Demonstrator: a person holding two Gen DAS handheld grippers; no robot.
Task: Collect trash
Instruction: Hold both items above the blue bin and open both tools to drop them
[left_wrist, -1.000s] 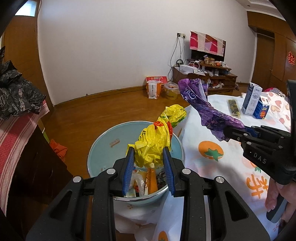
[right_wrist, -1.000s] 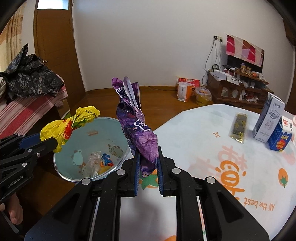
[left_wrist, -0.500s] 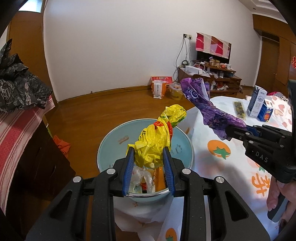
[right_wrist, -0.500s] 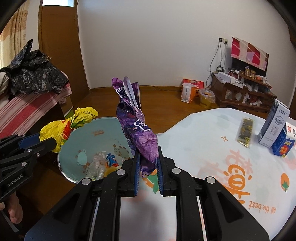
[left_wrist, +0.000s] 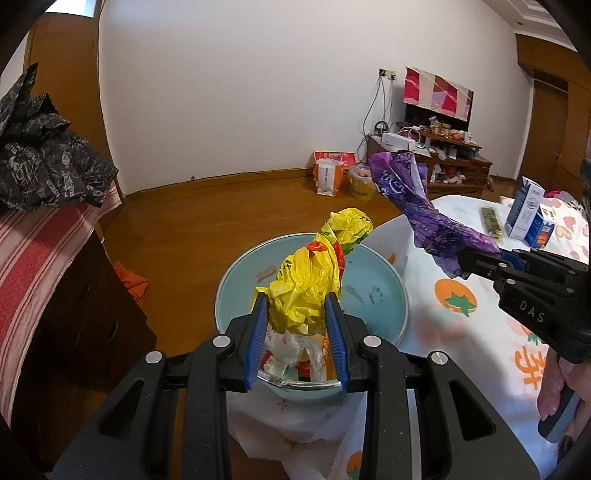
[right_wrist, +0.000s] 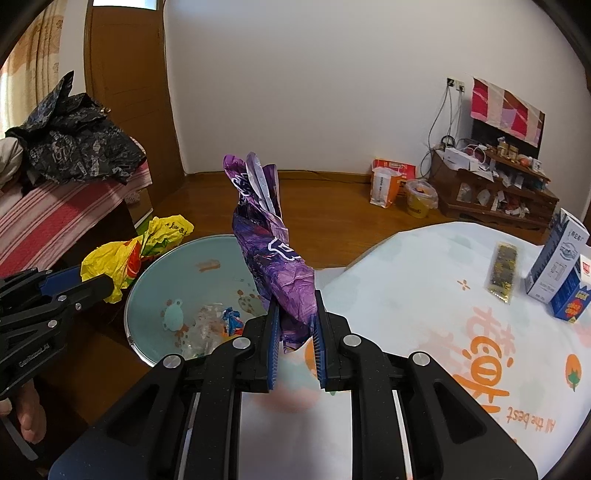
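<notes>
**Above the bin, two wrappers held in two claws**

Over the light blue trash bin (left_wrist: 384, 295), the left claw (left_wrist: 296, 314) pinches a crumpled yellow plastic bag (left_wrist: 314, 277) between its blue pads (left_wrist: 258, 325). The bag stands up above the bin opening. Beside it, the right claw (right_wrist: 294, 325) is pressed on the lower end of a purple wrapper (right_wrist: 269, 243), which rises over the edge of the desk (right_wrist: 424, 280), just beside the bin rim. Inside the bin lie some clear and coloured scraps (right_wrist: 218, 321); they are small and partly hidden by the claws, so I cannot tell what each one is. Farther on the desk stand two cartons (right_wrist: 561, 269) and a flat dark packet (right_wrist: 504, 273). The hand holding the right claw is cut off at the picture's edge in the left wrist view.
</notes>
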